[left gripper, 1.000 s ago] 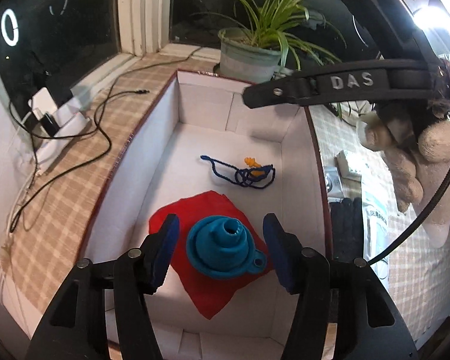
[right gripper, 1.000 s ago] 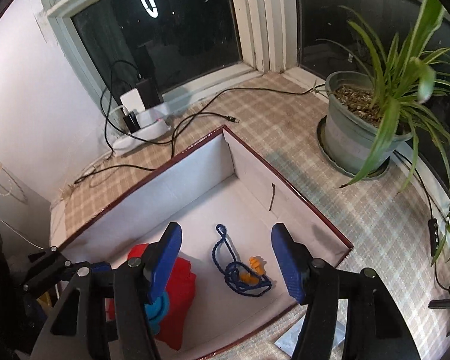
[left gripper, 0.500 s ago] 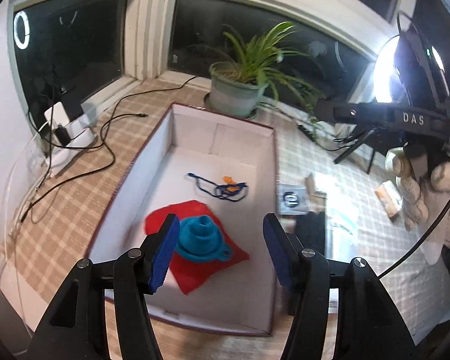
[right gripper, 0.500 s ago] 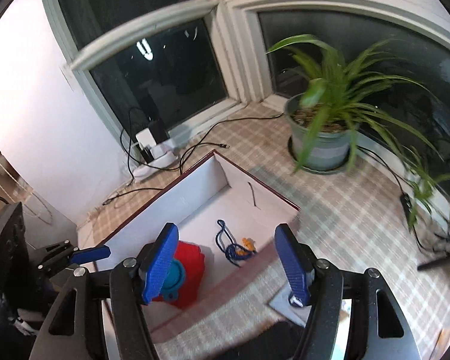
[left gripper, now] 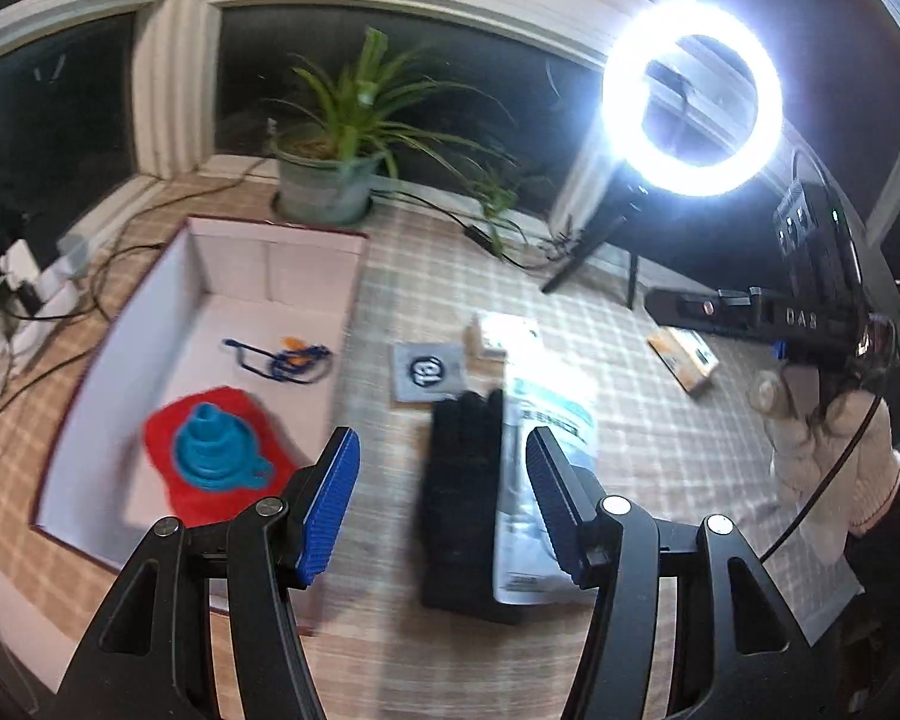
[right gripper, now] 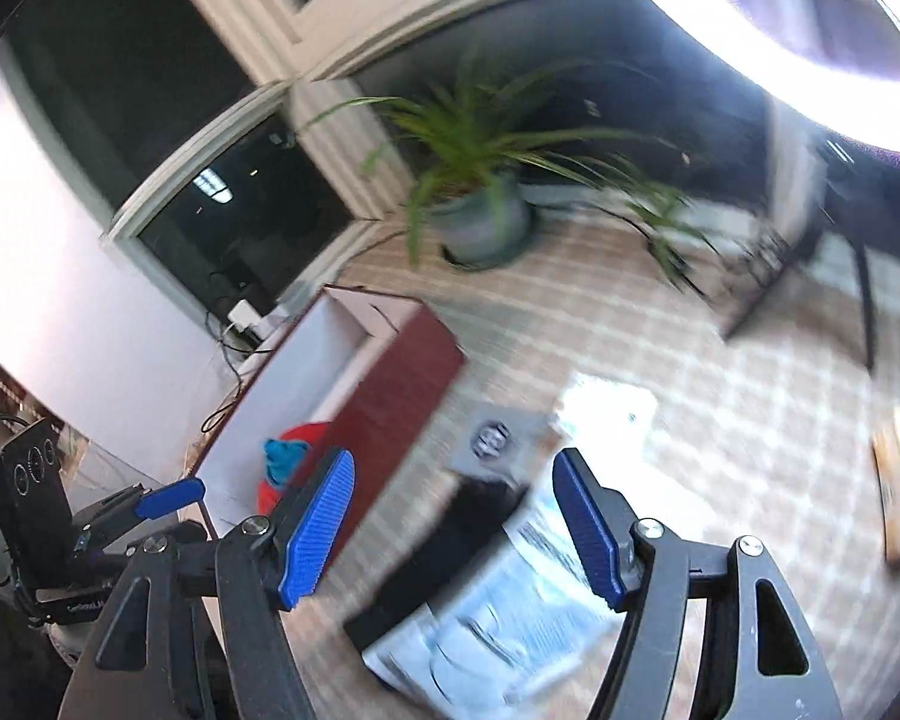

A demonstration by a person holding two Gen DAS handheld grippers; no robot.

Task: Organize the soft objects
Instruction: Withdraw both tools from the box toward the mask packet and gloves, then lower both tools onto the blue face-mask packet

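Note:
A shallow box [left gripper: 270, 264] with white inner walls holds a red cloth [left gripper: 246, 408], a teal folding funnel [left gripper: 213, 456] on top of it, and a blue cord [left gripper: 282, 360] with orange earplugs. Right of the box, a black glove [left gripper: 459, 480] lies on the checked mat beside a white plastic packet [left gripper: 549, 402]. My left gripper [left gripper: 441, 444] hangs open and empty above the glove. My right gripper [right gripper: 453, 468] is also open and empty, over the blurred glove [right gripper: 450, 534] and packet [right gripper: 510, 618]. A person's gloved hand [left gripper: 822, 438] holds it at the right.
A grey square patch [left gripper: 426, 369], a small pale box [left gripper: 498, 330] and an orange box [left gripper: 684, 354] lie further out on the mat. A potted plant [left gripper: 324, 180] stands behind the box, a bright ring light [left gripper: 690, 102] to its right. Cables and a power strip [left gripper: 36, 294] run along the left.
Both grippers have drawn back and swung right, from above the box to above the glove and packet on the mat. The right view has rolled and is blurred. Both stay empty.

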